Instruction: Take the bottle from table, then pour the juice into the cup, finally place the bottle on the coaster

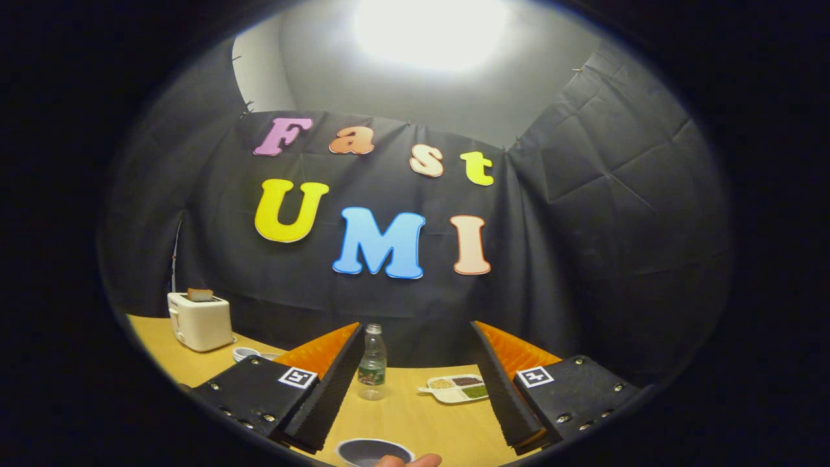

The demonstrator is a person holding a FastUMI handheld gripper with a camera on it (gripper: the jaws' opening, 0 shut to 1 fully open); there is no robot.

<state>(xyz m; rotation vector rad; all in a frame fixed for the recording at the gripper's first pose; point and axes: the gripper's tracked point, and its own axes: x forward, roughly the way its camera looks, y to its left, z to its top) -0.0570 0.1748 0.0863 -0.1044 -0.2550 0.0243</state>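
Between the spread fingers of the gripper [415, 350], well beyond their tips, the bottle [373, 363] stands upright on the table [415, 421]. The gripper is held level above the cup [373, 451], nothing between its fingers.

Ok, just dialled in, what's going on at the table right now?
A person is holding the gripper with its fingers spread open over the wooden table. The bottle stands upright just ahead, near one finger, not yet gripped. A cup sits close in between the fingers, with a fingertip at its rim. A toaster and a sectioned tray sit farther back.
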